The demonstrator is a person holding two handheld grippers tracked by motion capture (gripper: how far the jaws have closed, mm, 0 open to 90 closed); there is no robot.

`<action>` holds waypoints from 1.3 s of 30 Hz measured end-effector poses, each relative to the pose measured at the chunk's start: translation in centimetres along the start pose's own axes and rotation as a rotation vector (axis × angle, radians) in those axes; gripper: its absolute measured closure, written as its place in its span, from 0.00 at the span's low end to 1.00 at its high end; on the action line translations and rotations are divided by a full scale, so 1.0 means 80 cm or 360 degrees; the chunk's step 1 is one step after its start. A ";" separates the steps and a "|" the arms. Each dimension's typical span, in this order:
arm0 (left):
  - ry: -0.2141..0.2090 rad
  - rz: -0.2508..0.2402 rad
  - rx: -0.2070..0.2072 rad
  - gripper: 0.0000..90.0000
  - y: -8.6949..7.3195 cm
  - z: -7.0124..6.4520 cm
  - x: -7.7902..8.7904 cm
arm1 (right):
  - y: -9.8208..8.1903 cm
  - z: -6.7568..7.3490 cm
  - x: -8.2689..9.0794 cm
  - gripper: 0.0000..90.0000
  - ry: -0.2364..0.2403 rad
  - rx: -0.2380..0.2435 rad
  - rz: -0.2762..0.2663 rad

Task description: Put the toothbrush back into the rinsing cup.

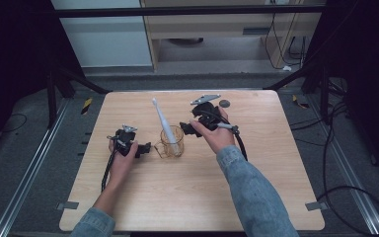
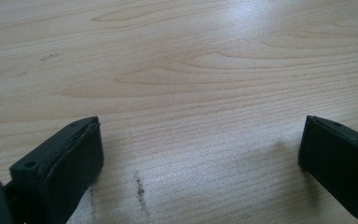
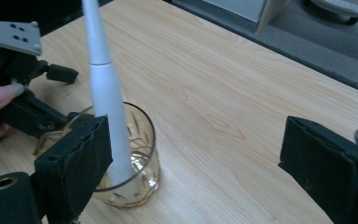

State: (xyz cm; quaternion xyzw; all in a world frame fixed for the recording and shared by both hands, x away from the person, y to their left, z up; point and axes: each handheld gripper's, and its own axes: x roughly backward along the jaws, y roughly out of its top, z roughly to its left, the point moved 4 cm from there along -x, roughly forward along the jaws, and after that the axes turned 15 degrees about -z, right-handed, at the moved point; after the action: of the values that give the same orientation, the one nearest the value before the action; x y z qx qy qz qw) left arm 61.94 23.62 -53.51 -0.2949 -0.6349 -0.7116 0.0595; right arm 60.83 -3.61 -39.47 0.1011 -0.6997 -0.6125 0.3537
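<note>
One amber glass mug (image 1: 171, 143) near the middle of the wooden table (image 1: 192, 192), upright, handle turned left. Inside, a white electric toothbrush (image 1: 164, 122), base down in the mug, leaning against the rim with its thin head tipped toward the far left. In the right gripper view, the same toothbrush (image 3: 103, 88) rising out of the glass (image 3: 137, 182), white body thick at the bottom and narrowing above.

Just left of the mug, the left gripper (image 1: 144, 147), held low over the table in the left hand (image 1: 121, 163), pointing right toward the handle; touching it or only just beside it, cannot tell. In the left gripper view, jaws spread wide with bare wood grain between them, grasping nothing.

Just right of the mug and a little farther away, the right gripper (image 1: 186, 129) in the right hand (image 1: 219, 136), pointing left, grey three-cornered plate on top. In the right gripper view, jaws wide apart and empty, one pad (image 3: 81, 158) close in front of the glass, the other (image 3: 324, 163) well off to the side over bare table; left gripper (image 3: 60, 73) and a fingertip beyond the mug.

Small dark round disc (image 1: 224, 103) near the far right edge of the table. Denim sleeves (image 1: 256, 197) on both forearms. Black cables (image 1: 109, 168) trailing back from each gripper. Grey floor (image 1: 24, 148) and metal rails around the table.
</note>
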 end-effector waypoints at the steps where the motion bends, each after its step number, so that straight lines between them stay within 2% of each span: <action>1: 0.0000 0.0000 0.0000 0.00 0.000 0.000 0.000 | 0.000 -0.003 0.001 0.10 -0.0008 -0.0004 -0.0003; 8: 0.0000 -0.0002 0.0001 0.00 0.000 0.000 0.000 | -0.009 -0.025 0.009 0.09 -0.0077 -0.0064 0.0004; 19: 0.0001 0.0000 0.0001 0.00 0.000 0.000 0.000 | -0.022 -0.063 0.012 0.10 -0.0211 -0.0089 0.0050; 29: 0.0001 0.0001 0.0001 0.00 0.000 0.000 0.000 | -0.032 -0.078 0.018 0.12 -0.0260 -0.0060 0.0100; 39: 0.0000 0.0000 0.0002 0.00 0.000 0.000 0.000 | -0.059 -0.095 0.029 0.12 -0.0295 -0.0059 0.0140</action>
State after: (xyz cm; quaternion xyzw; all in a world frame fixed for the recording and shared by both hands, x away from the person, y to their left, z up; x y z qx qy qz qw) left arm 61.93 23.61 -53.52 -0.2947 -0.6354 -0.7112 0.0598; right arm 62.47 -11.98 -42.97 0.0068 -0.7217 -0.6159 0.3159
